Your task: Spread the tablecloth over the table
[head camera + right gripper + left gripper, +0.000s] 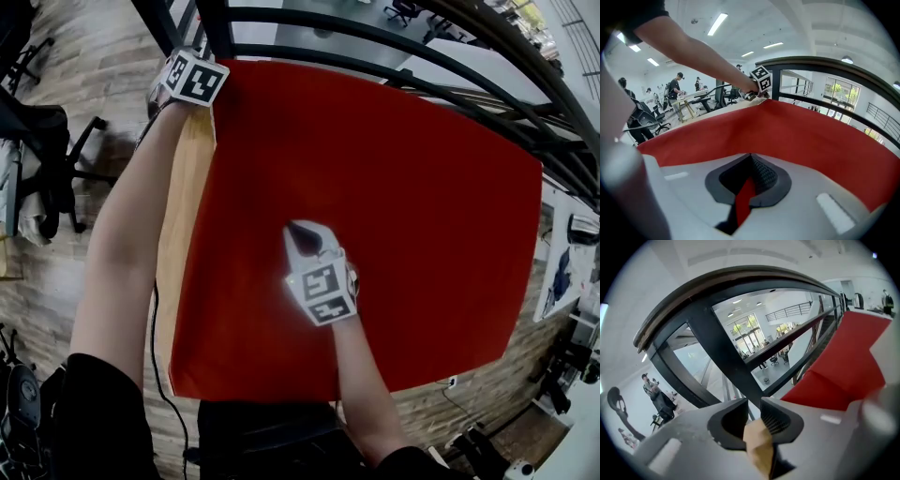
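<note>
Closest in, a thin fold of the red tablecloth (pixel 375 216) is being pinched between the closed jaws of the right gripper (pixel 751 161). At the far left corner of the table (pixel 183 216), whose left strip alone is being left bare, the left gripper (pixel 753 405) is being held with jaws a narrow gap apart, hidden in the head view behind its marker cube (pixel 195 80); tan wood (pixel 759 446) is showing in that gap, the cloth lying just beside

tablecloth (pixel 375 216): 1 | table (pixel 183 197): 1 | grippers (pixel 753 408) (pixel 751 164): 2
</note>
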`<action>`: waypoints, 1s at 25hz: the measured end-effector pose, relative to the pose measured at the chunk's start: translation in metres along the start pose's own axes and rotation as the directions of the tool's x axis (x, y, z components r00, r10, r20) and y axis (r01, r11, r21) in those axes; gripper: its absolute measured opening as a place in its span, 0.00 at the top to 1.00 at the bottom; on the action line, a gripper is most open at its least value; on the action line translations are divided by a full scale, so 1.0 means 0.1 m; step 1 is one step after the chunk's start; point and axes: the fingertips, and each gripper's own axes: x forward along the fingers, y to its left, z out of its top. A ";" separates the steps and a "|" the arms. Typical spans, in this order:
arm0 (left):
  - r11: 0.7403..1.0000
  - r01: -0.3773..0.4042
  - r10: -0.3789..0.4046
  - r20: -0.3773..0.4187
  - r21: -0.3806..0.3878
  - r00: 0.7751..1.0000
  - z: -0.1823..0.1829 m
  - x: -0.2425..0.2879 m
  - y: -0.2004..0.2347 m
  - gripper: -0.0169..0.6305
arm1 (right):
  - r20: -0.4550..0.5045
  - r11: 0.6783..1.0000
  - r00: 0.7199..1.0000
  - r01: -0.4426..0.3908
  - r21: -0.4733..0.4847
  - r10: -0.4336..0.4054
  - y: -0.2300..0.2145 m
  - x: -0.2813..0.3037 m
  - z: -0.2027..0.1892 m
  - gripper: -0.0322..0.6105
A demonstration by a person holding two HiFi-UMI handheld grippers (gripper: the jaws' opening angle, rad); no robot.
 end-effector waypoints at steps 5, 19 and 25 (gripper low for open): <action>1.000 0.002 -0.001 0.102 -0.005 0.995 0.18 -0.09 0.35 0.83 | 0.011 1.000 1.000 -0.003 0.013 0.003 -0.02 0.03 0.03 0.94; 0.939 0.341 -0.342 0.148 0.033 0.928 -0.18 -0.68 -0.68 0.67 | -0.017 1.000 1.000 -0.021 0.007 0.021 -0.01 -0.02 -0.03 0.94; 0.958 0.282 -0.276 0.099 -0.050 0.956 -0.10 -0.36 -0.12 0.63 | -0.026 1.000 1.000 -0.015 0.006 0.015 -0.03 0.01 -0.03 0.94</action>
